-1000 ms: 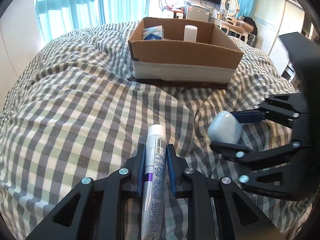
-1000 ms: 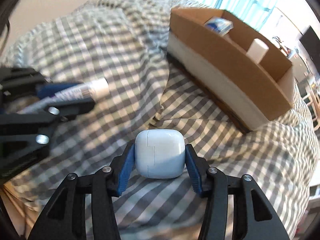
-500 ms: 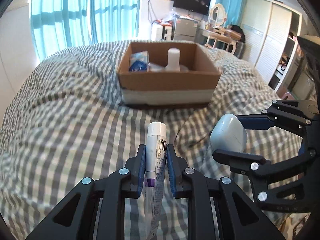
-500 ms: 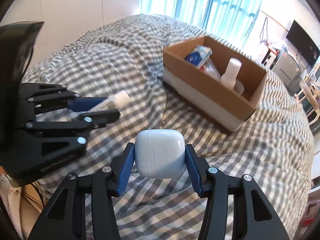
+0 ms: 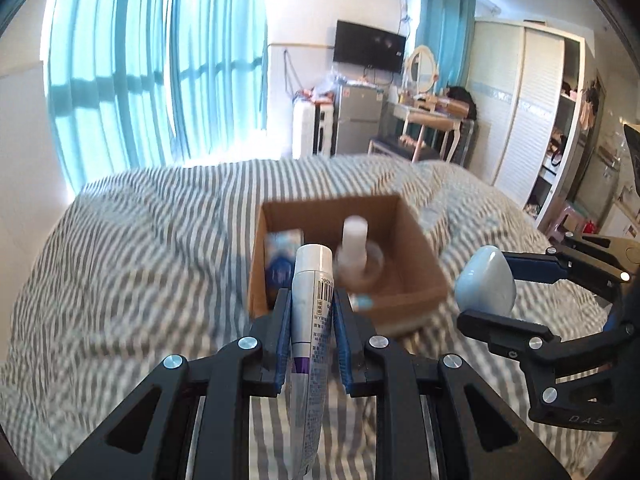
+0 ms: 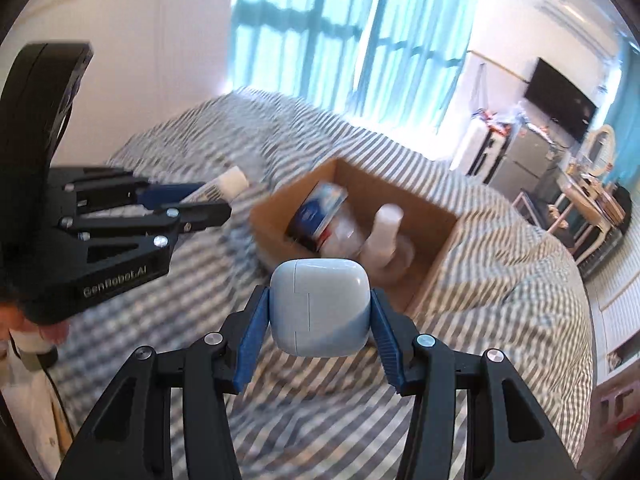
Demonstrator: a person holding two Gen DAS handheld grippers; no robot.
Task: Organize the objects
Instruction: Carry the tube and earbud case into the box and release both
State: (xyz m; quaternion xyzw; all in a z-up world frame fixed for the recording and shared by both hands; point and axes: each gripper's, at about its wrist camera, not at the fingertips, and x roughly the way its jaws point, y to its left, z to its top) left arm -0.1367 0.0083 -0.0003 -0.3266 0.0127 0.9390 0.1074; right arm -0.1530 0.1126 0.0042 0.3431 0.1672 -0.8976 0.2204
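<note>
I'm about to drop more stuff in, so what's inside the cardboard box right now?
The cardboard box holds a blue-and-white packet and a white bottle beside something clear. Its near floor is hidden by the earbud case.

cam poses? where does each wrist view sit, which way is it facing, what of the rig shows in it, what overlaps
Left wrist: sits behind the left gripper, held above the bed, facing the cardboard box and the room's far wall; shows its own fingers shut on the tube, with the right gripper at right.
Right wrist: sits behind the right gripper, facing the box and window; shows its fingers shut on the white case, with the left gripper at left.
Shared: both grippers, tube, case, box, bed.
</note>
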